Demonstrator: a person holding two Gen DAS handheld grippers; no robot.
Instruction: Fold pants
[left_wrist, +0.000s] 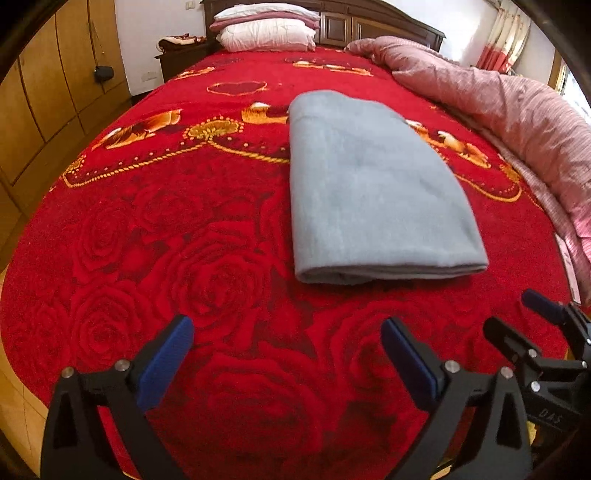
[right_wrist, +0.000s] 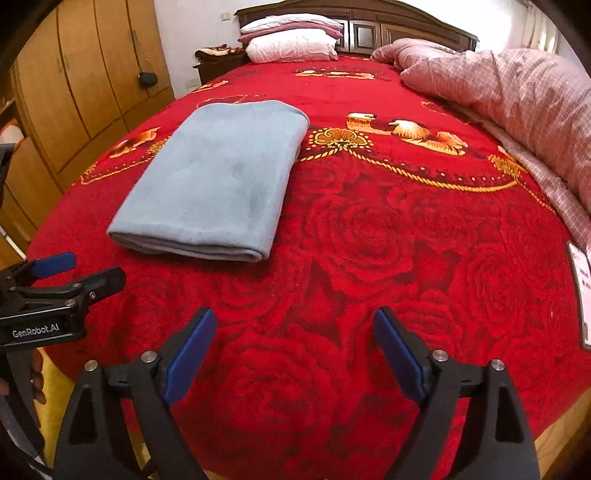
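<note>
The pants (left_wrist: 373, 192) lay folded into a flat, thick rectangle on the bed (left_wrist: 207, 258), about mid-way across it and well short of the pillows (left_wrist: 266, 35) at the headboard. From the pants, both tools hung back toward the foot of the bed. The left gripper (left_wrist: 286, 360) had its fingers spread wide with nothing between them, and the right gripper (right_wrist: 295, 350) was the same, empty and apart from the cloth.

To my eye the folding looked finished, or nearly so. If 1 more fold were wanted, it would pay to take the near doubled edge at both corners together, lift it level and lay it over without dragging, since the bedcover beneath looked plush and likely to catch.

The pants were a soft, pale grey-blue fleece, matte, with rounded folded edges and layers showing at the near end. The bedcover was a deep red pile printed with roses and gold chains. Right of the pants a pink checked quilt (right_wrist: 517, 96) lay bunched in loose ridges.
</note>
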